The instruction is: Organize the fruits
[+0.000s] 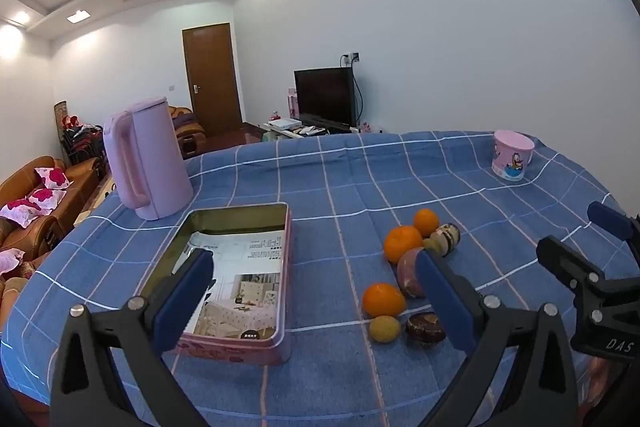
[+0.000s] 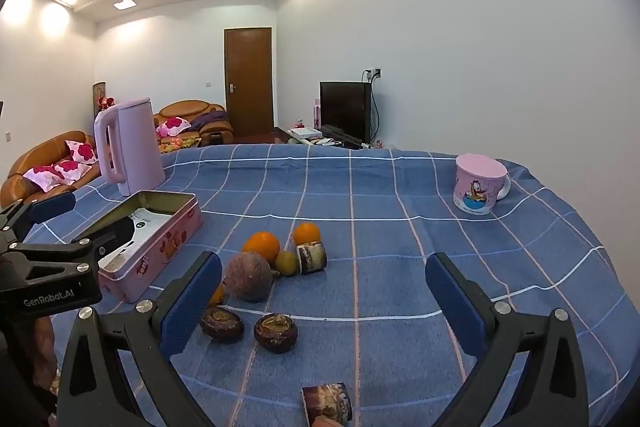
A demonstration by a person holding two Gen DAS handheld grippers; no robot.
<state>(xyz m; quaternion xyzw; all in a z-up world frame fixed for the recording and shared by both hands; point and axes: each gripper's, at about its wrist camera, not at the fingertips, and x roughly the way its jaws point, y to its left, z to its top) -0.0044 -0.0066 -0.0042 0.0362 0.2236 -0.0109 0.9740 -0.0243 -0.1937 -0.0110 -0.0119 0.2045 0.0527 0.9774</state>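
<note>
A: Start with the biggest thing. What carries it all?

B: The worktop (image 1: 360, 163), under a blue checked cloth, fills the lower half of both views. At left of centre in the left wrist view stands a pink kettle (image 1: 146, 157), and just below it an open pink tin (image 1: 240, 279) with a printed sheet lying inside. I'd judge the tin is where the fruit should go, since it lies open and nothing but paper is in it.

A: And the fruits?

B: Loose on the cloth, lower centre-right of that view, just beside the tin's right wall. A round purple-brown fruit (image 2: 249, 277), three oranges (image 1: 383, 299), two small yellow-green ones (image 1: 384, 327), and several dark brown pieces (image 2: 276, 332). Most are bunched close, some touching. One striped brown piece (image 2: 327, 403) lies apart at the bottom edge of the right wrist view.

A: The claws?

B: Both gape wide with nothing between the pads. The left claw (image 1: 316, 299) hovers tilted down over the tin's near edge and the cluster. The right claw (image 2: 324, 303) hangs over the fruit from the other side. Nothing has been picked yet.

A: Anything in the way?

B: A pink cartoon cup (image 2: 478, 183) stands well apart at upper right, no bother. The crowding is the real nuisance: closing on one fruit could nudge its round neighbours rolling.
</note>
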